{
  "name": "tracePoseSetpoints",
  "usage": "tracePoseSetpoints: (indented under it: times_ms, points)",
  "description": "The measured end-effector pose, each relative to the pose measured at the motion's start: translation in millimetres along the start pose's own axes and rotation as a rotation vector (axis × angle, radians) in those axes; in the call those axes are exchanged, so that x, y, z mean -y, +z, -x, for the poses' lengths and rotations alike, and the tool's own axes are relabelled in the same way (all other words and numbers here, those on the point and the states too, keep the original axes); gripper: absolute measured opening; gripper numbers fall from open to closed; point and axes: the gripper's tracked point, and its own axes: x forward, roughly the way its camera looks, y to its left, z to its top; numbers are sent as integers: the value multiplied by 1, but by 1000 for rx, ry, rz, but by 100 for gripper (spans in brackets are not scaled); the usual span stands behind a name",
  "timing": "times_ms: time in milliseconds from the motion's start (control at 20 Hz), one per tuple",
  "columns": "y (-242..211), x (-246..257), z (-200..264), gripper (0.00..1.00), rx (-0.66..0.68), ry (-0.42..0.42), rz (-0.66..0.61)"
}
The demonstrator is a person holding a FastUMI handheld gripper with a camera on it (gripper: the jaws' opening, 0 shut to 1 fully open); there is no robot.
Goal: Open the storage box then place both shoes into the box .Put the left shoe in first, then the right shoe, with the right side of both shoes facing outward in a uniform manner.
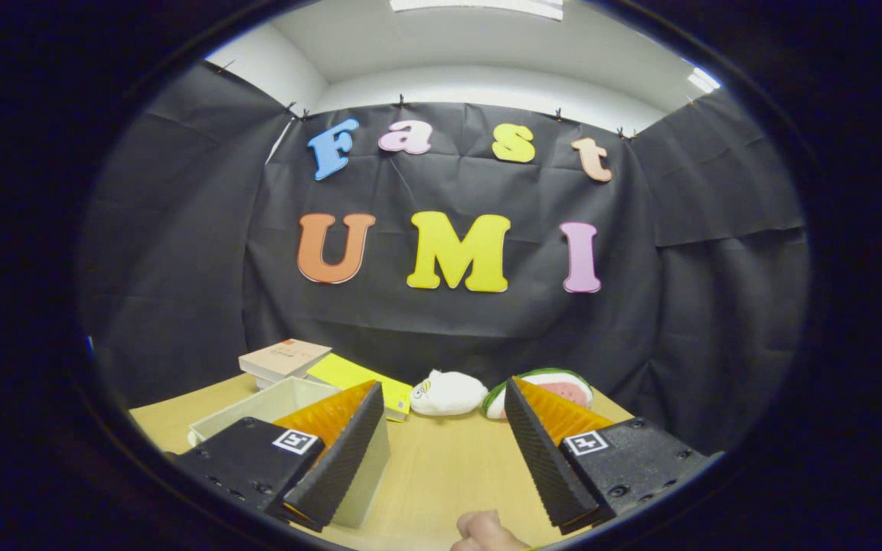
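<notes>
Nearest to the camera, a fingertip of a person's hand (487, 532) shows on the table (441, 474), between the two fingers of the hand-held gripper (441, 394). These fingers stand wide apart and hold nothing.

Under and just beyond the left finger sits the storage box (272, 405), a pale open container with thin walls; its lid (284, 358) seems to lie just behind it, beside a yellow sheet (349, 376). I judge that the box is already open.

Beyond the fingers, near the black cloth wall, lie two soft things: a white plush shoe (447, 392) and a watermelon-patterned one (556, 383), almost touching each other. I take them for the two shoes, but which is left and which is right I cannot tell.

They look light, padded and easy to squeeze, not fragile and not slippery. A soft body will bend under the fingers, so I would pinch across the middle, over the upper edge, where the material is thick. The box looks light too and may slide if it is pushed.
</notes>
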Motion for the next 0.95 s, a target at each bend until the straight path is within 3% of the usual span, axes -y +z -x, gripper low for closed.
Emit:
tracePoseSetpoints:
  times_ms: [200,550,950]
  points:
    - [-6,29,14,100,16,9,-61]
    - [-1,76,30,100,62,-78,-71]
    - [-23,67,26,100,36,-43,-39]
